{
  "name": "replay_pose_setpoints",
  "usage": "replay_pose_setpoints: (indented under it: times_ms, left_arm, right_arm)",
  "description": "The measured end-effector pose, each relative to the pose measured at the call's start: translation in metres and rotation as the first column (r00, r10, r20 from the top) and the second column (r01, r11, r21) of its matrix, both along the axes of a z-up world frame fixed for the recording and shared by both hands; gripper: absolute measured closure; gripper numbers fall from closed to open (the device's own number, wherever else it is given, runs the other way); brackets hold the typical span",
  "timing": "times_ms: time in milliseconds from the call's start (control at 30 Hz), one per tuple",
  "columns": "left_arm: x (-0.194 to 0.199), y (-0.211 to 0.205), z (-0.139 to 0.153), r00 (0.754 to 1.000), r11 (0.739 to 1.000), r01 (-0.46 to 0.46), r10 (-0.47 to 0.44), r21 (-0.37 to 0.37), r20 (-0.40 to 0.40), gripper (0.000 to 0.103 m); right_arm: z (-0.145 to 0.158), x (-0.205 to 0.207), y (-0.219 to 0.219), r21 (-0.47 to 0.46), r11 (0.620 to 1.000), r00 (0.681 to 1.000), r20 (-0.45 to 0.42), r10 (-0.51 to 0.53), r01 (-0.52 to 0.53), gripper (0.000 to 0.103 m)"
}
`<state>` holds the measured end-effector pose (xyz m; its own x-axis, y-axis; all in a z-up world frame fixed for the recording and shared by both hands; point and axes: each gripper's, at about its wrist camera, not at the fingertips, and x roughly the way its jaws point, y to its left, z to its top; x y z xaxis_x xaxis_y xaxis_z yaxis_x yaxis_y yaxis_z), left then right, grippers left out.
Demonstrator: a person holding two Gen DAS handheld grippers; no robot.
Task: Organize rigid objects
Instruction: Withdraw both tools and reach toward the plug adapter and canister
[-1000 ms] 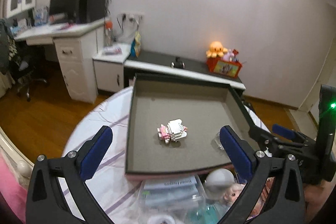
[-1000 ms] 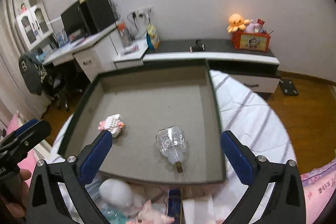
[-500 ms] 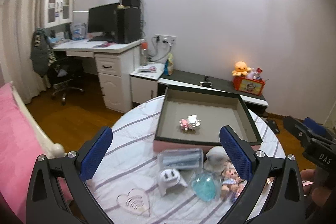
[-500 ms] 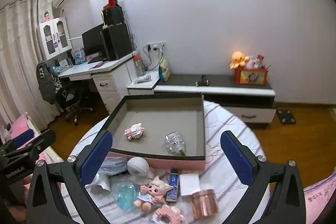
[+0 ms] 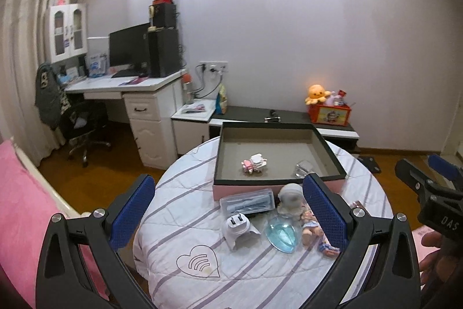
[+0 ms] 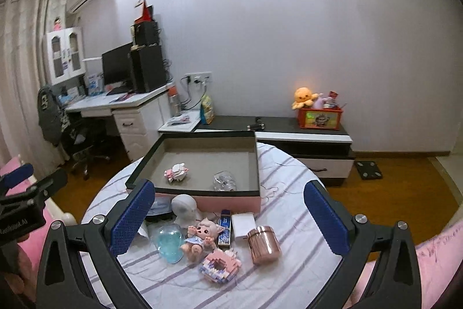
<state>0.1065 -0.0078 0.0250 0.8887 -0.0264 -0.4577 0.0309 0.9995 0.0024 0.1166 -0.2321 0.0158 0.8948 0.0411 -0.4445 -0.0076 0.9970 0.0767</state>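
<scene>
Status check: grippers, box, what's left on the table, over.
Left gripper and right gripper open, empty, above the table. Box holds block toy and clear piece. Copper tin, doll outside it.

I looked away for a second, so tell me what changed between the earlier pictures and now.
Both grippers, the left gripper and the right gripper, pulled back and up from over the box, open and empty throughout. Nothing was grasped or released. The pink block toy and the clear plastic item stayed inside the box; the items in front stayed on the table.

Purple-striped white tablecloth (image 6: 292, 193), pink-sided box (image 6: 220, 200)
</scene>
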Motion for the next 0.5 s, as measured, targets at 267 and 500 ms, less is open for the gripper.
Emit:
replay_pose_setpoints:
  times_ms: [267,500]
  left_arm:
    - [-0.010,0.006,0.001,1.000,0.998,0.021,-0.020,-0.054,0.012,0.000]
    - [-0.014,0.009,-0.003,1.000,0.999,0.001,0.000,-0.051,0.011,0.000]
  right_arm:
    - [0.014,-0.020,0.016,-0.063,0.998,0.999,0.025,-0.024,0.026,0.000]
    - [0.011,-0.020,0.020,-0.074,0.997,1.000,0.014,-0.010,0.011,0.000]
